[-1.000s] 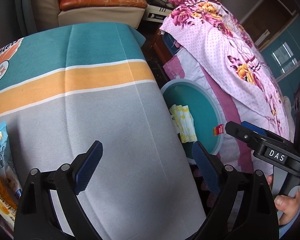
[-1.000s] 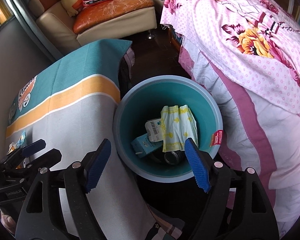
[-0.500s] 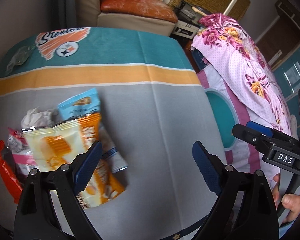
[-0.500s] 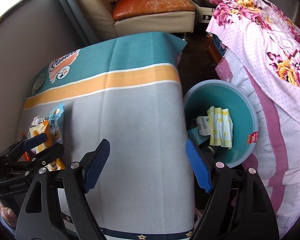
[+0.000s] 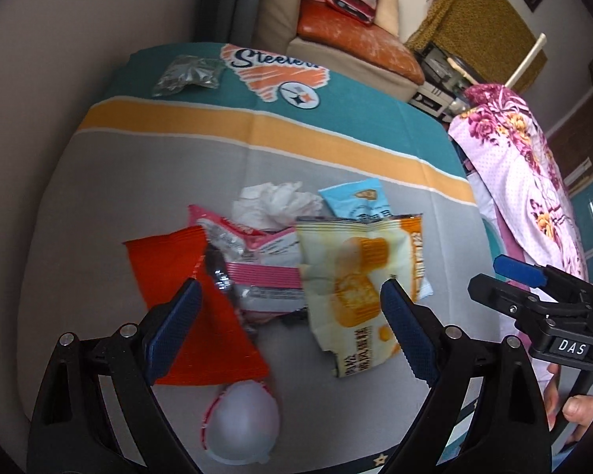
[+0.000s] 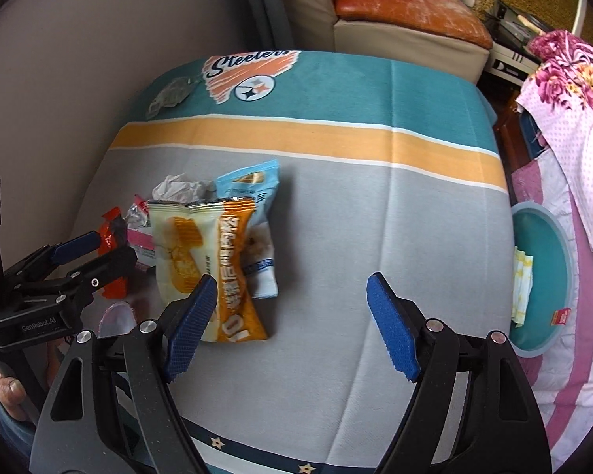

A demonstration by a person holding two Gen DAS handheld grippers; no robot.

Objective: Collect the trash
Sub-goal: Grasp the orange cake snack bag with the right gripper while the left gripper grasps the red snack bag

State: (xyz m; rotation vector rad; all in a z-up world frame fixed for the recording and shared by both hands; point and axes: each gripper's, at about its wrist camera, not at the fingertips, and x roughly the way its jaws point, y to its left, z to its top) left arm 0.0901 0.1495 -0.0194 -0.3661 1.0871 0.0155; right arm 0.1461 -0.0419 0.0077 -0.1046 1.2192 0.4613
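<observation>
Two grippers hang open over a pile of trash on the table.

Left gripper spreads wide above the red wrapper, pink wrapper and yellow bag, empty. Right gripper gapes wide over bare cloth beside that bag, empty. Tissue, blue bag and a clear cup lie close by; the bin stands beside the table.

Red wrapper, yellow-orange packet, teal bin.
</observation>
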